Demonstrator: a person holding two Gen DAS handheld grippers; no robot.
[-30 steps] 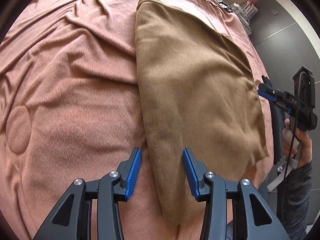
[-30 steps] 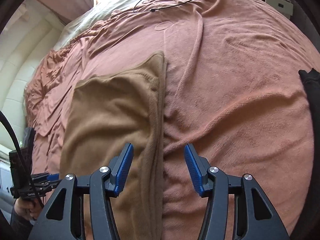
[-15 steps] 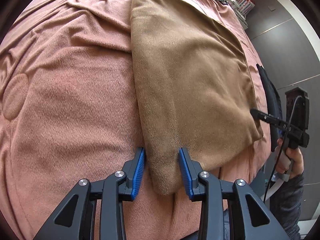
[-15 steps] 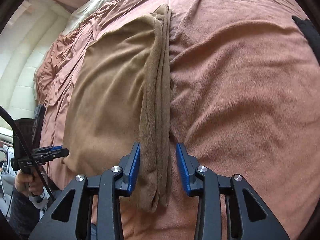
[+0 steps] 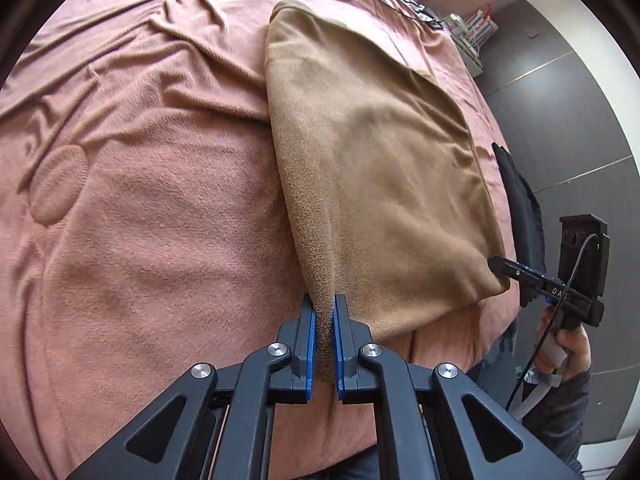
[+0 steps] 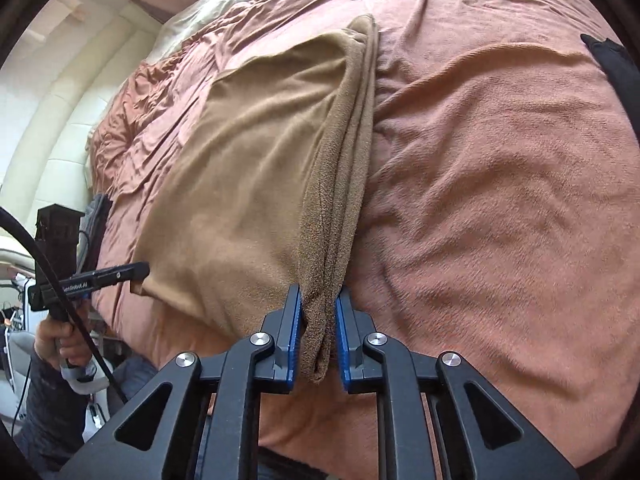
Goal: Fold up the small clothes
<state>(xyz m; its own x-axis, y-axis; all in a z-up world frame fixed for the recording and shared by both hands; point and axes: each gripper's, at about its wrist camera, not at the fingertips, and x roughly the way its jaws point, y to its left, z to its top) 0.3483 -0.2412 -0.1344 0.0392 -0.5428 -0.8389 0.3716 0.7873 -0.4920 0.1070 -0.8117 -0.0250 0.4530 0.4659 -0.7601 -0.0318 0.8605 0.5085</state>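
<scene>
My left gripper (image 5: 324,344) is clamped down on the near corner of the brown garment (image 5: 380,168), its blue pads pressed nearly together with only the cloth between them. My right gripper (image 6: 318,340) pinches the garment's other near corner (image 6: 320,280); its jaws stand slightly wider because several stacked layers sit between them (I judge the grip firm enough, though the bundle is thick).

The garment lies flat on the pink blanket (image 5: 140,200), already doubled over, running lengthwise away from both grippers. Its far end rests toward the head of the bed.

Handling notes, as judgement: the garment is a soft, light, fleecy knit. It will drape and sag between the two hold points and will not keep a crease by itself. The nap should resist slipping. Take hold at the corners, catching all layers together, and keep the near edge taut.

Beyond the garment's right edge lies a dark cloth (image 5: 520,208).
</scene>
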